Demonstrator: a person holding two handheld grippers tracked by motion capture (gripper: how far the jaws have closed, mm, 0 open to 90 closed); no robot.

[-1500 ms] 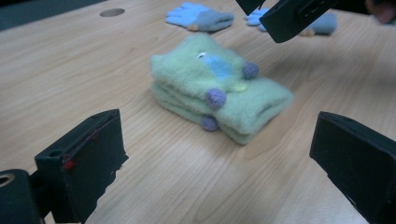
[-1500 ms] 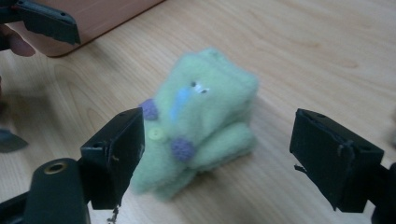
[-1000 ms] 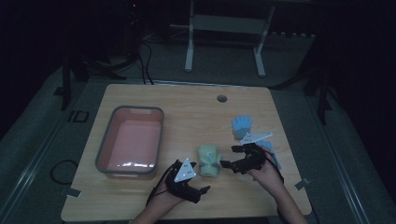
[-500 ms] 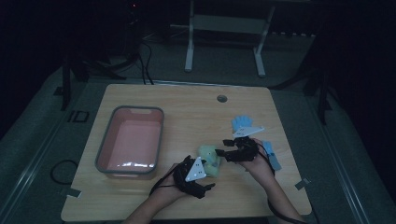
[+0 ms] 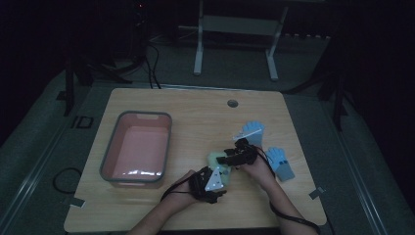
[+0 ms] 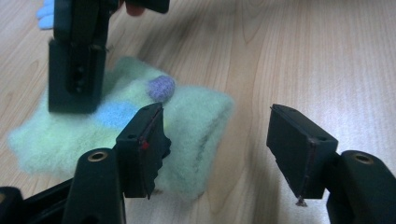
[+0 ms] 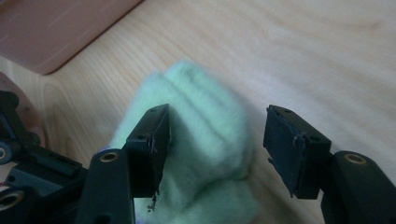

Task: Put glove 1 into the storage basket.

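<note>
Pink tub (image 5: 136, 149) sits at 9 o'clock on the table (image 5: 195, 112), likely the drop-off. The green fuzzy glove (image 5: 216, 159) lies at about 6 o'clock, between both tools. Left gripper (image 6: 219, 149) has just been closing, jaws half spread astride the glove's edge, pads not pressing. Right gripper (image 7: 215, 149) straddles the far end, its jaws just reopened slightly, gap visible on one side. Blue gloves (image 5: 281, 164) wait at 4 o'clock.

From above we see the green glove (image 5: 215, 159) mostly covered by both tools; its fingers blur in the right gripper view, whose edge cuts off the pink bin (image 7: 56, 28).
</note>
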